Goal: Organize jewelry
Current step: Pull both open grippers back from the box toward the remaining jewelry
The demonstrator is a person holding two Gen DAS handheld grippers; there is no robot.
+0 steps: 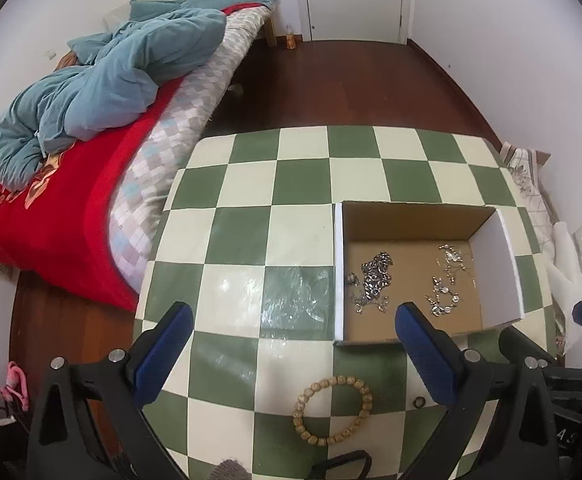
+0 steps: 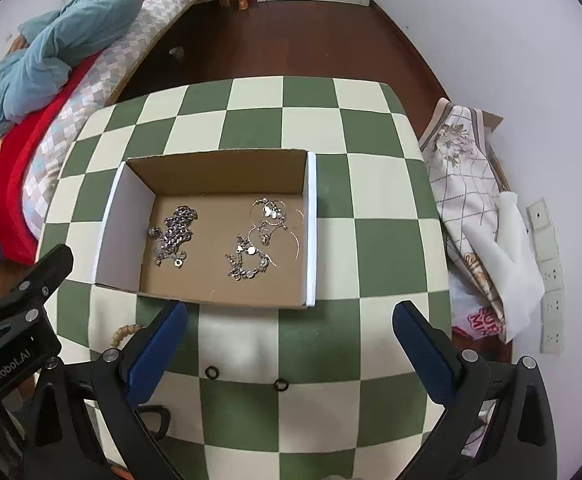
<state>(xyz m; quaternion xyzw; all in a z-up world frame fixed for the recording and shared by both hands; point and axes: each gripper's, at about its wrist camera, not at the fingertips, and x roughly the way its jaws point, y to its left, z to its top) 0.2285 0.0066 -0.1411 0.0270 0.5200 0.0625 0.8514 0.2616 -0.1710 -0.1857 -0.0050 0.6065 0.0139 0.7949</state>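
Note:
An open cardboard box [image 1: 503, 264] [image 2: 311, 232] sits on the green-and-cream checkered table [image 1: 251, 240] [image 2: 371, 220]. Inside lie a dark silver chain pile [image 1: 375, 280] [image 2: 175, 232] and a tangle of silver and gold jewelry [image 1: 447, 280] [image 2: 263, 236]. A wooden bead bracelet [image 1: 333, 410] lies on the table in front of the box, between my left gripper's fingers; part of it shows in the right wrist view [image 2: 121, 334]. A small dark ring [image 1: 418, 402] lies beside it. Two dark rings [image 2: 212, 372] [image 2: 279, 384] lie under my right gripper. My left gripper [image 1: 293, 324] and right gripper [image 2: 291, 320] are both open and empty.
A bed [image 1: 91, 140] with a red blanket and blue duvet stands left of the table. Folded fabric and white sheets [image 2: 471, 200] lie on the right against the wall. A crinkled clear plastic film [image 1: 291, 296] lies on the table left of the box. A black object [image 2: 155, 416] lies at the table's near edge.

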